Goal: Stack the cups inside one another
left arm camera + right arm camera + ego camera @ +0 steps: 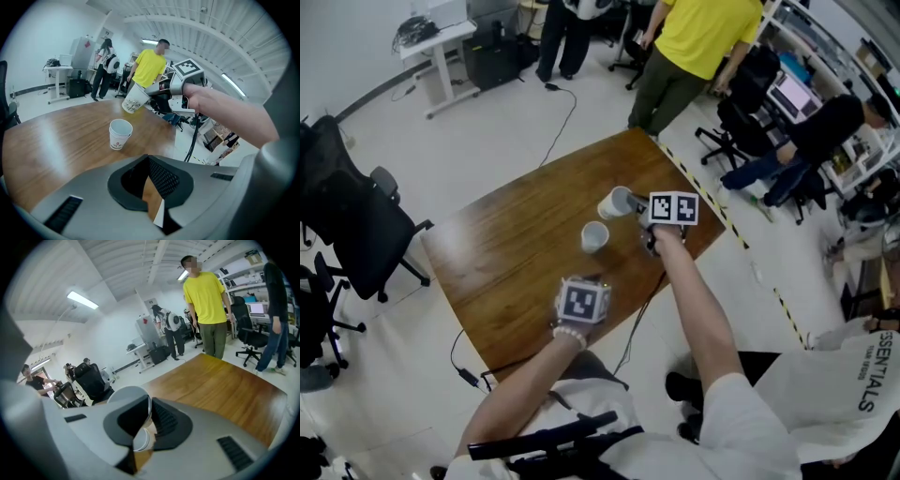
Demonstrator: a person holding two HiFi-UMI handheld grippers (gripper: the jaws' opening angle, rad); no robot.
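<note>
A white paper cup [594,236] stands upright near the middle of the brown table [506,272]; in the left gripper view the standing cup [120,134] looks like two cups nested. A second white cup [616,202] hangs tilted above the table, just beyond the standing one. My right gripper [635,202] is shut on its rim, and the held cup's wall [148,411] runs between the jaws. That held cup [135,99] also shows in the left gripper view. My left gripper [584,286] hovers on the near side of the standing cup, jaws [147,160] together with nothing between them.
A person in a yellow shirt [703,37] stands beyond the table's far corner, and others stand or sit further back. Black office chairs [352,225] are on the left. Yellow-black tape [727,220] runs along the floor by the table's right edge. A cable [478,375] hangs off the near edge.
</note>
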